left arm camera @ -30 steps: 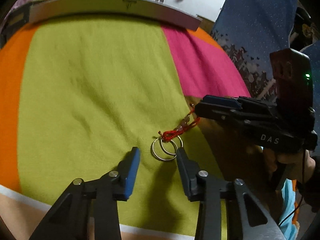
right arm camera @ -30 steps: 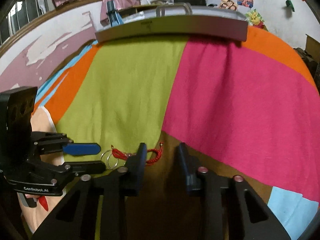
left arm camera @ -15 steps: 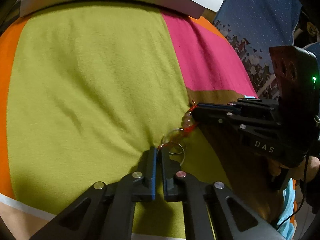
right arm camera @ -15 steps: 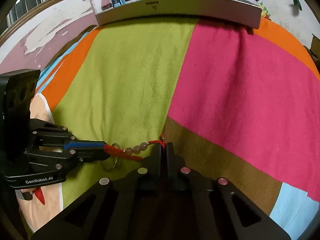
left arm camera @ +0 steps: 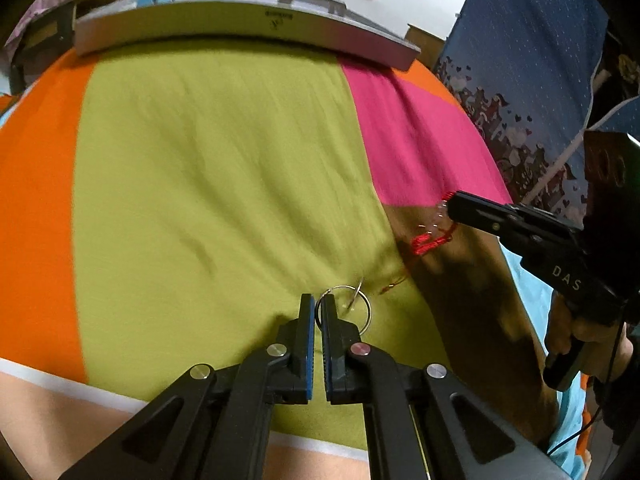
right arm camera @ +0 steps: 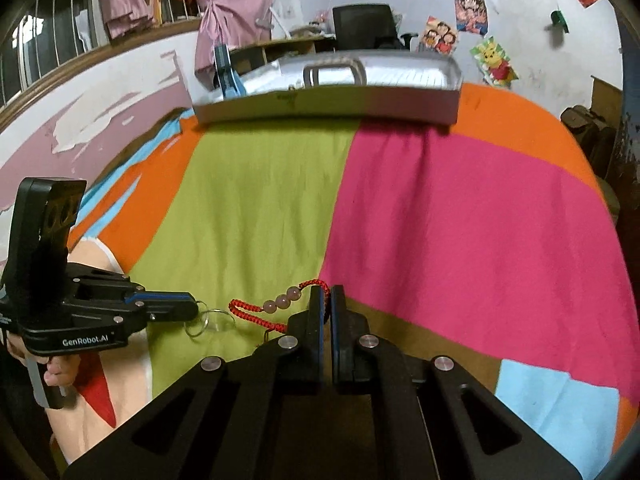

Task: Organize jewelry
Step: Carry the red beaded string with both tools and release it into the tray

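Now the left gripper [left arm camera: 316, 310] has its fingers [left arm camera: 306, 320] drawn narrow, pinching the edge of a pair of thin metal rings [left arm camera: 352, 306] just above the green panel of the patchwork cloth [left arm camera: 220, 160]. From the right wrist view the same rings [right arm camera: 210, 322] hang at the tip of the left gripper [right arm camera: 188, 310], near the left edge of the cloth [right arm camera: 460, 220].

To the right, the right gripper [right arm camera: 324, 300] has its fingers [right arm camera: 316, 312] nearly closed on a red braided cord [right arm camera: 256, 316]. Three pale pink beads [right arm camera: 282, 300] are strung on the cord just left of the fingers. The cord loops out to the left and back toward the fingers, and its far bend lies close to the rings; whether it is joined to them cannot be told. In the left wrist view the cord [left arm camera: 430, 240] is blurred, hanging from the right gripper [left arm camera: 454, 210] over the brown patch.

At the far end of the cloth lies a long grey tray [right arm camera: 328, 100] with a handle. A hand [left arm camera: 576, 340] grips the right gripper's handle.
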Action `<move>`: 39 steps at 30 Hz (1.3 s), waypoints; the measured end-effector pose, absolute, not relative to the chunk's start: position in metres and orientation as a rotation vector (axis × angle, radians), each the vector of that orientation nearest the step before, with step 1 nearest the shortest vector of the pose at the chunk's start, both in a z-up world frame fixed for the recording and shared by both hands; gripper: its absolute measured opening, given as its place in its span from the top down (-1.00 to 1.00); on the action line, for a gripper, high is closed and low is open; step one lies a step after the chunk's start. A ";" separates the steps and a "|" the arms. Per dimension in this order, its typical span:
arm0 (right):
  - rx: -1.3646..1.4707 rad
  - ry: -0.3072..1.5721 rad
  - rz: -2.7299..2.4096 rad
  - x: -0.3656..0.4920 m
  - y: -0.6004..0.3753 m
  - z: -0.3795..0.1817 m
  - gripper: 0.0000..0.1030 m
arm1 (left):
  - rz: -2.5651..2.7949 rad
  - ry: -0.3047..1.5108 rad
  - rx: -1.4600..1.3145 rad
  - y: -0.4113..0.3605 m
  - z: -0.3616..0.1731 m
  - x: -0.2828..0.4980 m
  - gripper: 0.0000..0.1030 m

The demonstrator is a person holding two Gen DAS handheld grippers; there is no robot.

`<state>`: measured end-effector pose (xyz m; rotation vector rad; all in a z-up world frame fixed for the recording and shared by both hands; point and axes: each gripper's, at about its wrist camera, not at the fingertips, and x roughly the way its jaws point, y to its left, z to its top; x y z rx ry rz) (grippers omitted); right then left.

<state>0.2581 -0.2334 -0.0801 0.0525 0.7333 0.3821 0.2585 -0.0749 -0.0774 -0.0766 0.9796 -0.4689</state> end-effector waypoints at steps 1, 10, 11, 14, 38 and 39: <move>0.053 0.723 0.382 0.258 -0.230 -0.075 0.94 | -0.468 0.976 -0.073 -0.073 -0.075 0.259 0.93; 0.081 0.617 0.352 0.282 -0.257 -0.024 0.94 | -0.428 0.876 -0.003 -0.056 -0.009 0.288 0.93; 0.094 0.605 0.340 0.290 -0.258 -0.015 0.94 | -0.415 0.856 -0.009 -0.054 0.002 0.297 0.93; 0.115 0.584 0.304 0.312 -0.259 0.006 0.94 | -0.389 0.808 -0.021 -0.050 0.025 0.316 0.93; 0.178 0.665 0.064 0.442 -0.255 0.008 0.94 | -0.167 0.818 -0.109 -0.054 0.032 0.453 0.92; 0.176 0.668 0.066 0.443 -0.255 0.006 0.93 | -0.163 0.825 -0.109 -0.054 0.028 0.453 0.92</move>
